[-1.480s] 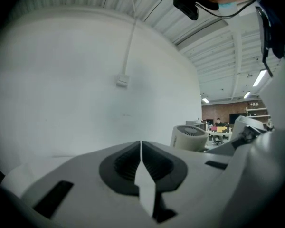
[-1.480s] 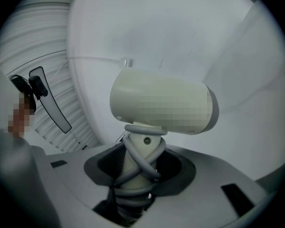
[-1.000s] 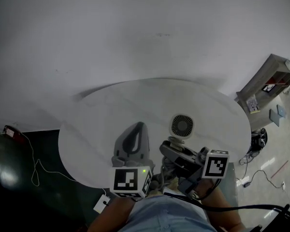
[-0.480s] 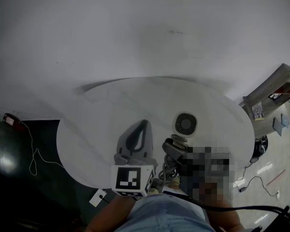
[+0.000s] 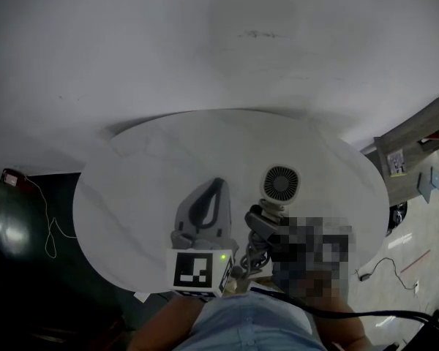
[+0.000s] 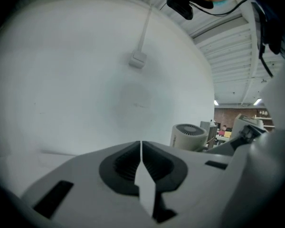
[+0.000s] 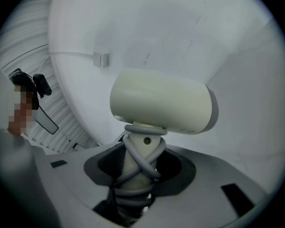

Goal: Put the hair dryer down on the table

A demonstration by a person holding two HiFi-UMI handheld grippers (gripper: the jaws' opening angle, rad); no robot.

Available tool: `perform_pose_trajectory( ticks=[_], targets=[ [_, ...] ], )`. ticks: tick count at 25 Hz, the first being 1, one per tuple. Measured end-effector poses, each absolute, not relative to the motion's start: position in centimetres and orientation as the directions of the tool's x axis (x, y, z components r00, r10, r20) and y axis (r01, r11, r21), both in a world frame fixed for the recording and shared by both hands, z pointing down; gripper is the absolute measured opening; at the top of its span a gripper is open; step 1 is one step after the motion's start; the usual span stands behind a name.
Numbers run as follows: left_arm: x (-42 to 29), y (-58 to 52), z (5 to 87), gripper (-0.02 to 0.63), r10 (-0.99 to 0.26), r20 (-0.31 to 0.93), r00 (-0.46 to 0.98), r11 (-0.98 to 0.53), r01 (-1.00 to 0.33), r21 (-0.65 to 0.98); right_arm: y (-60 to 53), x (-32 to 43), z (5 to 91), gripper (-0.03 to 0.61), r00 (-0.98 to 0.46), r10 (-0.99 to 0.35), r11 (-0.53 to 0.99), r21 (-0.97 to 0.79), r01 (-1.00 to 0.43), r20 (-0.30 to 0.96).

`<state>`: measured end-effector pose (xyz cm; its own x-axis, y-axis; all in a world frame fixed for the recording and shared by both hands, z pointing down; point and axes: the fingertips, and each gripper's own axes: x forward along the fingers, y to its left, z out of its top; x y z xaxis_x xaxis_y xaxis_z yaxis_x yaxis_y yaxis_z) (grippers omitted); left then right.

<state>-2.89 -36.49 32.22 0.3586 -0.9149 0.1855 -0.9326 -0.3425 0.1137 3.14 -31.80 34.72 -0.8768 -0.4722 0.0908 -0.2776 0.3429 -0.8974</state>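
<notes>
A cream hair dryer (image 5: 280, 183) is held upright above the round white table (image 5: 132, 174), its vented end facing up. My right gripper (image 5: 257, 224) is shut on its handle, which has a grey cord wound around it. The right gripper view shows the barrel (image 7: 161, 101) above my right gripper (image 7: 138, 167), with the wrapped handle (image 7: 135, 184) clamped between the jaws. My left gripper (image 5: 214, 189) hovers beside it to the left, shut with nothing in it. In the left gripper view the jaws of my left gripper (image 6: 141, 146) meet, and the hair dryer (image 6: 190, 136) shows to the right.
A grey shelf unit (image 5: 417, 134) stands on the floor at the right. A thin cable (image 5: 51, 229) and a small red item (image 5: 11, 177) lie on the dark floor at the left. A white wall rises behind the table. The person's body (image 5: 249, 324) is at the near edge.
Both grippers and the hair dryer have moved a little further out over the table and slightly lower. The grip on the handle is unchanged.
</notes>
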Motion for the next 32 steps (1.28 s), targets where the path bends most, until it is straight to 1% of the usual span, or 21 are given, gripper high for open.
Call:
perform_pose_trajectory(
  ticks=[7,11,15,19,27,32],
  targets=[
    [-2.3,-39.6,35.4,0.017,-0.909,0.268,0.318,-0.297,-0.948,0.118,-35.2,4.2,38.2,0.186,-0.877,-0.455,0.299,-0.901,-0.315,0.155],
    [-2.2,-40.4,37.8,0.017,-0.894,0.323,0.31,-0.272,-0.949,0.157,-36.0,4.3,40.9,0.186,-0.877,-0.44,0.246,-0.913,-0.325,0.193],
    [-2.6,-40.9,40.2,0.017,-0.883,0.362,0.297,-0.262,-0.954,0.144,-36.6,4.6,43.3,0.186,-0.867,-0.429,0.222,-0.901,-0.374,0.254],
    [-2.6,-41.4,42.0,0.017,-0.865,0.406,0.293,-0.24,-0.954,0.177,-37.2,4.8,44.8,0.186,-0.854,-0.415,0.233,-0.871,-0.432,0.312],
    [-2.4,-42.3,43.9,0.017,-0.85,0.442,0.285,-0.217,-0.956,0.199,-37.8,5.1,47.0,0.186,-0.816,-0.346,0.297,-0.77,-0.564,0.464],
    [-2.1,-43.0,45.3,0.017,-0.841,0.462,0.281,-0.203,-0.956,0.212,-38.6,5.3,48.5,0.186,-0.805,-0.315,0.311,-0.747,-0.588,0.503]
  ],
)
